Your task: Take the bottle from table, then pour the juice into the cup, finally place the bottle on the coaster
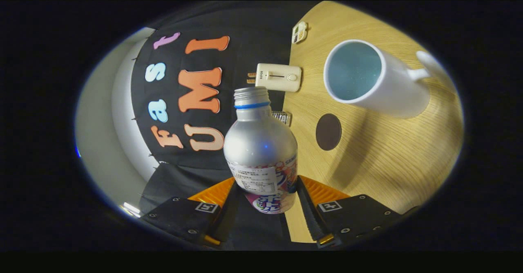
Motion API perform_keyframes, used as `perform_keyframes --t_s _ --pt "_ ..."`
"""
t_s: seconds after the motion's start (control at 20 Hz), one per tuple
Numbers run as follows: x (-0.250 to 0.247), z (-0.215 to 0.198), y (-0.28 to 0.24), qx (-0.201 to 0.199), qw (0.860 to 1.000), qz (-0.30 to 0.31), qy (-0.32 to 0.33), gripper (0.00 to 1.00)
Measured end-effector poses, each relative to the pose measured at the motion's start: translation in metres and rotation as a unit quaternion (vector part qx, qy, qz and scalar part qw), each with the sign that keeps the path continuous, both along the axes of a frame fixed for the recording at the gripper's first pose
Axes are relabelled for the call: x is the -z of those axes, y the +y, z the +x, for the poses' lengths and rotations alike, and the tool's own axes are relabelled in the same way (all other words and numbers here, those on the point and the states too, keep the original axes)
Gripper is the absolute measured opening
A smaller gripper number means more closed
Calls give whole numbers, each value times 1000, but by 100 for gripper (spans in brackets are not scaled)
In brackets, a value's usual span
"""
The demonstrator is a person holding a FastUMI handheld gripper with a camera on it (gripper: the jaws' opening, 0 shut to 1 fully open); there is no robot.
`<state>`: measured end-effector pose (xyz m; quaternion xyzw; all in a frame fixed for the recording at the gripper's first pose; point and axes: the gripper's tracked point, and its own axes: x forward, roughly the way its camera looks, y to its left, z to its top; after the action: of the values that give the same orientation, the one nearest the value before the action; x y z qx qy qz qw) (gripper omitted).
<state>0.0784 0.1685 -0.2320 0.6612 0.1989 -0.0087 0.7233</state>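
My gripper (pixel 267 197) is shut on the lower, labelled part of a silver metal bottle (pixel 259 142), one finger pressing on each side. The bottle has a blue ring below its uncapped threaded mouth. The whole scene looks rolled sideways, so the wooden table (pixel 380 162) stands tilted to the right of the bottle. On it is a white mug (pixel 376 81) with a pale blue inside, its opening turned toward me and its handle on the far side. The bottle's mouth is apart from the mug, off to its left. A dark brown round coaster (pixel 328 132) lies between bottle and mug.
A cream plug-in switch box (pixel 280 77) lies at the table's edge just beyond the bottle's mouth. A small pale tag (pixel 299 32) sits farther along that edge, and a small striped item (pixel 282 117) shows beside the bottle's shoulder. The black booth wall stands behind the bottle.
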Motion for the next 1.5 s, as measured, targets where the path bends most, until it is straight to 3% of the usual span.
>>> perform_keyframes --t_s 0.7,1.5 --pt "-18 12 -6 34 996 87 -12 74" --pt "-35 12 -14 66 979 187 -39 73"
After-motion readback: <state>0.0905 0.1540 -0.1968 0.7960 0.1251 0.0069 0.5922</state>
